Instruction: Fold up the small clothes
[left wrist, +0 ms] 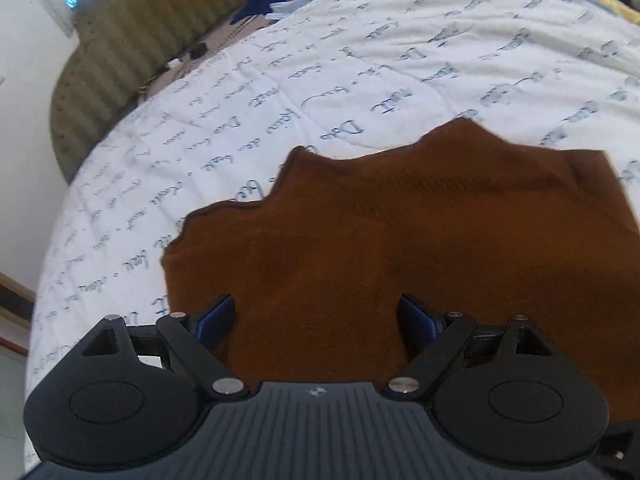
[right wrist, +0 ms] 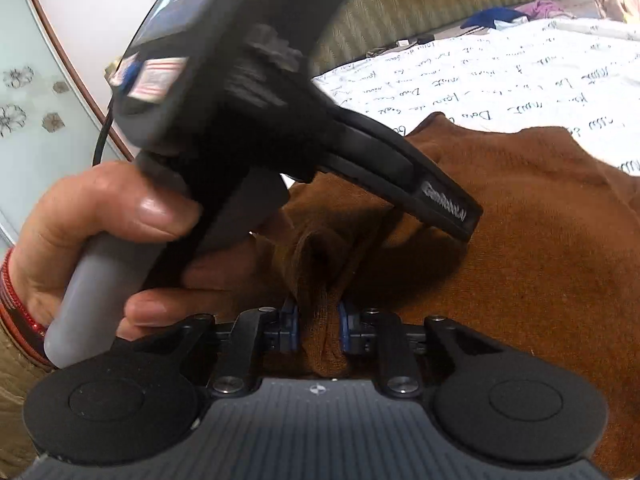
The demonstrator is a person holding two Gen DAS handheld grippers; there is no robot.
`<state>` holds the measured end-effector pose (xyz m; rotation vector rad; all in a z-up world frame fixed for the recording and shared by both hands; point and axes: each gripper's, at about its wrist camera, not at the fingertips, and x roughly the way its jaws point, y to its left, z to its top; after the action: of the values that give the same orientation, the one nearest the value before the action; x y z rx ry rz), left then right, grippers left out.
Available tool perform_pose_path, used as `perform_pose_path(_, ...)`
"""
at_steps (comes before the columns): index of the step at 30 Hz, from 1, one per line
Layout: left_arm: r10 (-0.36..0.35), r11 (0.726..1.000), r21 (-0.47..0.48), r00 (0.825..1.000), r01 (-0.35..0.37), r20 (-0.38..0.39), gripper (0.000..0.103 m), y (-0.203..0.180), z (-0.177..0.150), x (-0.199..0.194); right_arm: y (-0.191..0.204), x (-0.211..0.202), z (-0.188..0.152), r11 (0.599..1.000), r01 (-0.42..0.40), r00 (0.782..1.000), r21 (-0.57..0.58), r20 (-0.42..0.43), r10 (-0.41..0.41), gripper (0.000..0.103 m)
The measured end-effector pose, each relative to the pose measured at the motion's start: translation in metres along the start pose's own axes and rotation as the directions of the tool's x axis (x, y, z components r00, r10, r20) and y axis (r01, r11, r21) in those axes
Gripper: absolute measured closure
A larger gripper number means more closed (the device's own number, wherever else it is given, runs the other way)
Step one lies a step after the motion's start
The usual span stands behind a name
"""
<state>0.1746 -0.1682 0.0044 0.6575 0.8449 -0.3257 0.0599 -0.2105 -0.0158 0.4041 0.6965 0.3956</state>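
White lettering, blurred but apparently "GenRobot.AI", is seen on the black finger of the left gripper (right wrist: 448, 210) in the right wrist view only. Script is printed on the white quilted bedspread (left wrist: 280, 92), too blurred to be read. The rust-brown knitted garment (left wrist: 400, 248) is spread on it. The left gripper (left wrist: 316, 316) is held wide above the cloth. A bunched fold is pinched by the right gripper (right wrist: 318, 324). The left hand (right wrist: 92, 232) is shown only there.
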Motion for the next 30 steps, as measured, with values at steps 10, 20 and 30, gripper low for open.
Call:
perform_pose_path(10,-0.06,0.989,-0.134,0.998,0.056,-0.025,0.046,0.028,0.0,0.018,-0.007,0.006,-0.001,0.998,-0.022,1.0,0.052,-0.008,0.023,0.069)
perform_pose_path(20,-0.026,0.979,-0.2,1.0,0.024,-0.008,0.088,0.035,0.001,0.01,-0.015,-0.002,-0.003,0.99,-0.061,0.998,0.13,0.034,0.057,0.084)
perform_pose_path(30,-0.082,0.943,-0.317,0.994,0.102,0.078,0.089,0.056,0.013,-0.021,-0.014,-0.026,-0.004,0.992,-0.063,0.994,0.11,0.1,0.052,0.086)
